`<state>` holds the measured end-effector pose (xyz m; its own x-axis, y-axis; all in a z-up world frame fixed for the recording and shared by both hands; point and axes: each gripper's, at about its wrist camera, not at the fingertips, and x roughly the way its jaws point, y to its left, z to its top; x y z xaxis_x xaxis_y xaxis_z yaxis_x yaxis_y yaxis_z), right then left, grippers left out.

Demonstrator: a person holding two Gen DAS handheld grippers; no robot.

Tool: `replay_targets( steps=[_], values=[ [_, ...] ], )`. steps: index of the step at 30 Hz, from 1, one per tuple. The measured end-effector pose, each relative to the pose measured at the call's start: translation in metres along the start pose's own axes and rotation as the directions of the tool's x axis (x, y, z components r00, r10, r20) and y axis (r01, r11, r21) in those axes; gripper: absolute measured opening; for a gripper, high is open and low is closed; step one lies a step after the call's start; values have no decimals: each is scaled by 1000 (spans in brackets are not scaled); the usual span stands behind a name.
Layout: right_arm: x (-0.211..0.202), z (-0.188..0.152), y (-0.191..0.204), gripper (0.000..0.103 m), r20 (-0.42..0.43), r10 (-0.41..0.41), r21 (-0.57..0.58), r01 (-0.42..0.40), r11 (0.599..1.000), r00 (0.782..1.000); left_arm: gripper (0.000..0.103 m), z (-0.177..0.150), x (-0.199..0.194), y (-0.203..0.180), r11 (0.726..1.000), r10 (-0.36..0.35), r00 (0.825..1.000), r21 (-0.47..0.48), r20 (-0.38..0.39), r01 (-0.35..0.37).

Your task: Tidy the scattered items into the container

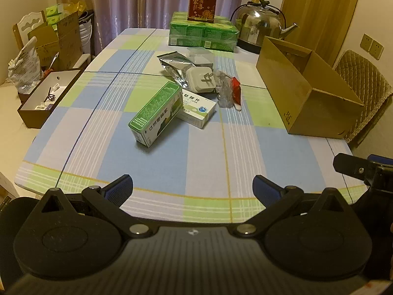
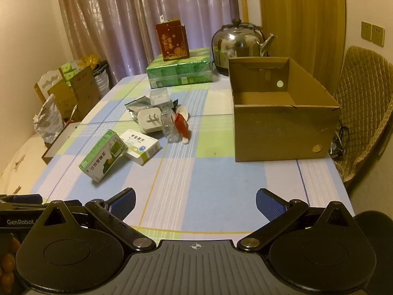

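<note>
Scattered on the checked tablecloth lie a green medicine box, a white medicine box, a white plug adapter, a silver foil pouch, a clear plastic box and a clear wrapper with a red packet. An empty open cardboard box stands at the right. My left gripper and my right gripper hover open over the near edge, both holding nothing.
At the far end stand green tissue packs with a red carton on top, and a steel kettle. A brown tray sits off the table's left edge, a quilted chair to the right.
</note>
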<state>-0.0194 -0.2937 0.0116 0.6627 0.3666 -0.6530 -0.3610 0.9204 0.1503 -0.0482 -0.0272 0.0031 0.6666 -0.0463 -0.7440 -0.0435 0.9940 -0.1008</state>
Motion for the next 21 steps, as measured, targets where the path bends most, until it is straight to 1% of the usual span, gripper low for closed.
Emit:
replay_targets(
  steps=[21],
  values=[
    [7, -4, -1, 101, -23, 2, -4, -2, 1000, 1000, 102, -2, 5, 4, 1000, -5, 1000, -6, -14, 5]
  ],
)
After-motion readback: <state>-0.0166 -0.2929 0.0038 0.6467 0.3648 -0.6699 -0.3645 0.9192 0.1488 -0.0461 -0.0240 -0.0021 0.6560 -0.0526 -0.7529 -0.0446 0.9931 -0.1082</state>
